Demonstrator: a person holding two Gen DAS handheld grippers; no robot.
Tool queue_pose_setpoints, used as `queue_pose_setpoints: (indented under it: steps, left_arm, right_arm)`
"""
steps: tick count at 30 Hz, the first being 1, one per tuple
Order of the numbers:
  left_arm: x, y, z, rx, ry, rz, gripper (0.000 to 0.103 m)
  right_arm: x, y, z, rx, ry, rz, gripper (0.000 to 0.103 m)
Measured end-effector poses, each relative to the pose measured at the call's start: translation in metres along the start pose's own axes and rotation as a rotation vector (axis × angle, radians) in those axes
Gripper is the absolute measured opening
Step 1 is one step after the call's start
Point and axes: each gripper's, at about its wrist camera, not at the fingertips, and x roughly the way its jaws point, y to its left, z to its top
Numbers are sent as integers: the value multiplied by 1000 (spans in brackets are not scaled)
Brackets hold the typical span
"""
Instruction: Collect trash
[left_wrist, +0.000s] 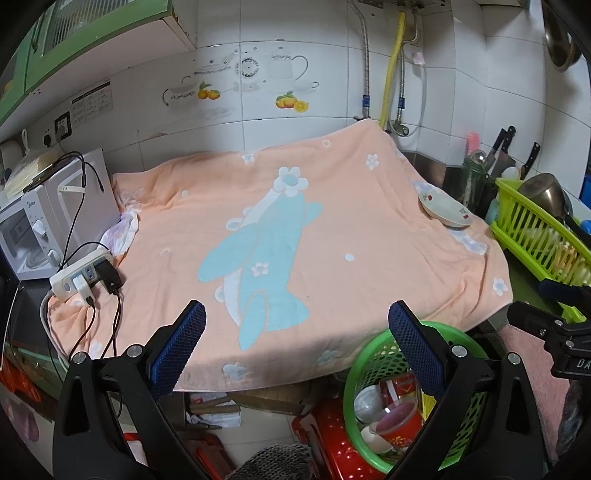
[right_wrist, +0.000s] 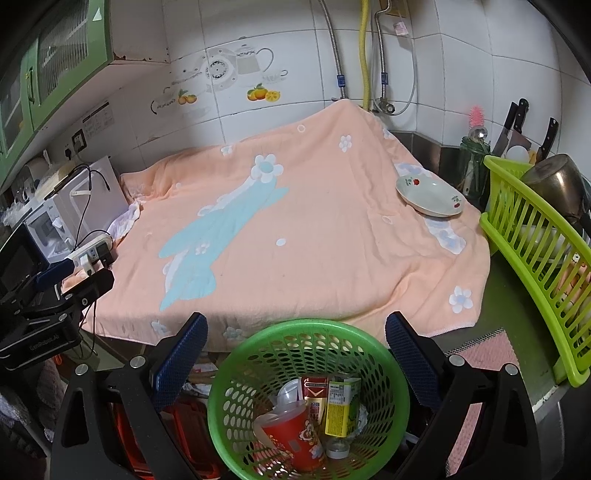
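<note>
The green perforated trash basket (right_wrist: 308, 391) sits below the near edge of the counter, just under my right gripper (right_wrist: 295, 354). Inside it lie a red paper cup (right_wrist: 295, 439), a red drink carton (right_wrist: 316, 400), a yellow-green juice carton (right_wrist: 341, 410) and a clear plastic lid (right_wrist: 288, 393), all leaning against one another at the bottom. My right gripper hovers above the basket's rim with its blue-padded jaws spread wide, grasping nothing. My left gripper (left_wrist: 297, 343) hangs to the left of the basket, over the near edge of the peach towel (left_wrist: 295, 221), jaws likewise spread apart and empty.

The towel covers nearly the whole counter, its near hem drooping over the front edge. Its broad middle is bare. Only a white bowl (left_wrist: 445, 206) with cherry prints rests near the towel's right edge. Beyond that edge stands a lime-green dish rack (left_wrist: 535, 236), close to the bowl. At the towel's left edge a white power strip (left_wrist: 83, 275) with plugs and black cables lies on the cloth, touching the side of a white microwave (left_wrist: 48, 218). The tiled wall closes off the far edge.
</note>
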Motion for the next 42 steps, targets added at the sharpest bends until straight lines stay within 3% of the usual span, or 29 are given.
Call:
queue_pose_setpoints:
  steps: [42]
  left_arm:
    - [-5, 4, 1, -11, -9, 10, 98]
  right_arm:
    - [0, 13, -1, -8, -3, 9, 94]
